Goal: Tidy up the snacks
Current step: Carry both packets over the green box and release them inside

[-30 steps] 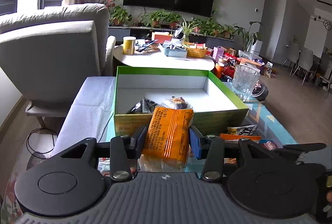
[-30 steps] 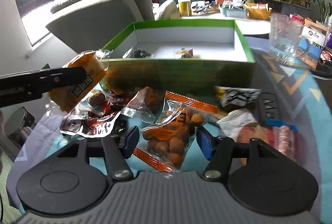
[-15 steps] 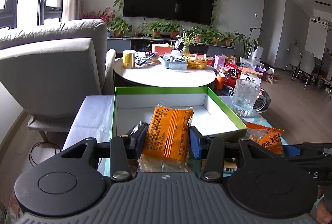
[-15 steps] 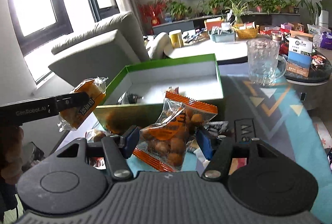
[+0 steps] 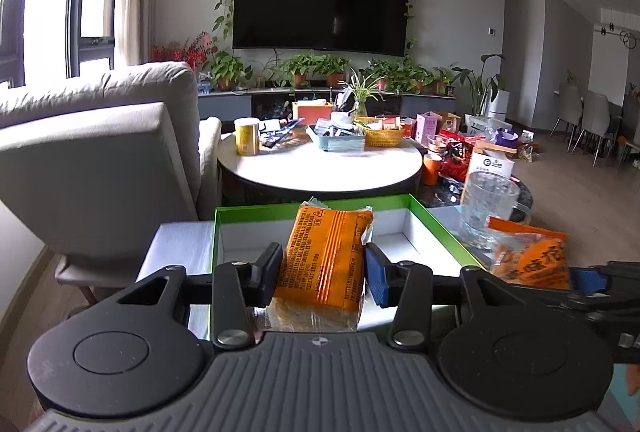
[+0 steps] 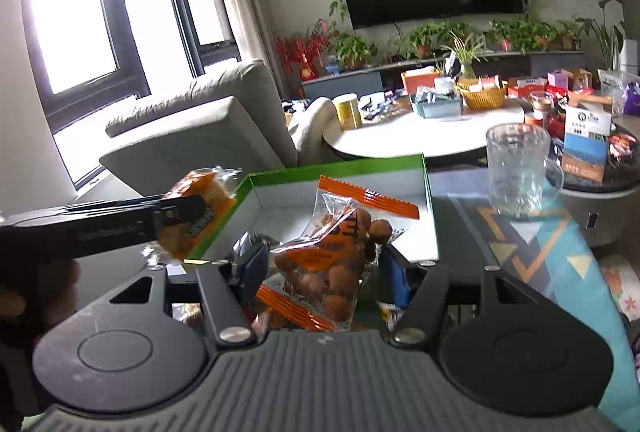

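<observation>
the near end of the orange wrapped cake [image 5: 326, 264] drops behind the left gripper [image 5: 325, 272] body, so only its far part and printed face show; the jaws are narrowed onto its two sides and hold it lifted in front of the green box [image 5: 436, 228]. much of the box floor is covered by that packet in the left view, and the near wall is hidden behind the tool. in the right view the right gripper [image 6: 324, 268] clamps a clear bag of brown nuts [image 6: 332, 260] with orange sealed ends; the lower end of the bag sinks behind the gripper body, and the pad on the right is half covered by the bag

the right view shows what the left cannot: the left tool reaching in from the left edge, with the cake sitting at the box's near left corner, above its rim, and a blurred hand [image 6: 56, 288] under the tool, too dark to read. the left view in turn shows the nut bag [image 5: 528, 256] just right of the box, its lower part cut off by the right tool's dark arm

the box is open on top, white inside, and most of the floor that shows in the right view looks bare. a glass mug [image 6: 516, 167] stands to the right of the box, apart from it. a grey armchair [image 5: 96, 167] rises close on the left, and a round white table [image 5: 320, 167] crowded with small things lies beyond the far rim
</observation>
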Available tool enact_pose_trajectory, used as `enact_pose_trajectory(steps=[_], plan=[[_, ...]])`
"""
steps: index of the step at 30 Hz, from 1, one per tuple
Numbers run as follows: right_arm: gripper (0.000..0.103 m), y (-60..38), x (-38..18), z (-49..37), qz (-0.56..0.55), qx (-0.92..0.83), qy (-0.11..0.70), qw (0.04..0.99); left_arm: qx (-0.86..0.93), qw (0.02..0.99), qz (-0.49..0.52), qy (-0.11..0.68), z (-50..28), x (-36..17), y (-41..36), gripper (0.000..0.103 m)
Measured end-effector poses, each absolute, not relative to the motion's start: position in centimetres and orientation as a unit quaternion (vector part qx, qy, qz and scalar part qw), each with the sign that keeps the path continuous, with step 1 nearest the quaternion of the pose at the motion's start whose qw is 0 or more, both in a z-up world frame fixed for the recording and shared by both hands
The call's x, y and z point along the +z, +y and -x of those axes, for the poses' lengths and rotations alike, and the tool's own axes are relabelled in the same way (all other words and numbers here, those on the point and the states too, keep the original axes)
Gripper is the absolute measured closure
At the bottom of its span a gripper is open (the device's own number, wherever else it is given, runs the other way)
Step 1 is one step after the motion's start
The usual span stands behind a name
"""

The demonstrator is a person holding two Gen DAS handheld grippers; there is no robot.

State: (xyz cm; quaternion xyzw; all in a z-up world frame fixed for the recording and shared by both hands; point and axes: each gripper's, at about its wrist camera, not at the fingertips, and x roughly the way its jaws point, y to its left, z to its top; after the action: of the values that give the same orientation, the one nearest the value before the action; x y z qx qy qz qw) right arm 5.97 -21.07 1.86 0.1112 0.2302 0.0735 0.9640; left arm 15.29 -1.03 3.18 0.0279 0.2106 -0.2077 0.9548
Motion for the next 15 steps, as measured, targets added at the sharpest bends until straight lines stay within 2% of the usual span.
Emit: enact_pose_trajectory(steps=[15], plan=[[0.060,-21.5,2.0,-10.9,-0.111,0.055,0.225,0.966,-0.199,0.943,-0.030,0.264,-21.8,-0.2,-2.9,0.062]])
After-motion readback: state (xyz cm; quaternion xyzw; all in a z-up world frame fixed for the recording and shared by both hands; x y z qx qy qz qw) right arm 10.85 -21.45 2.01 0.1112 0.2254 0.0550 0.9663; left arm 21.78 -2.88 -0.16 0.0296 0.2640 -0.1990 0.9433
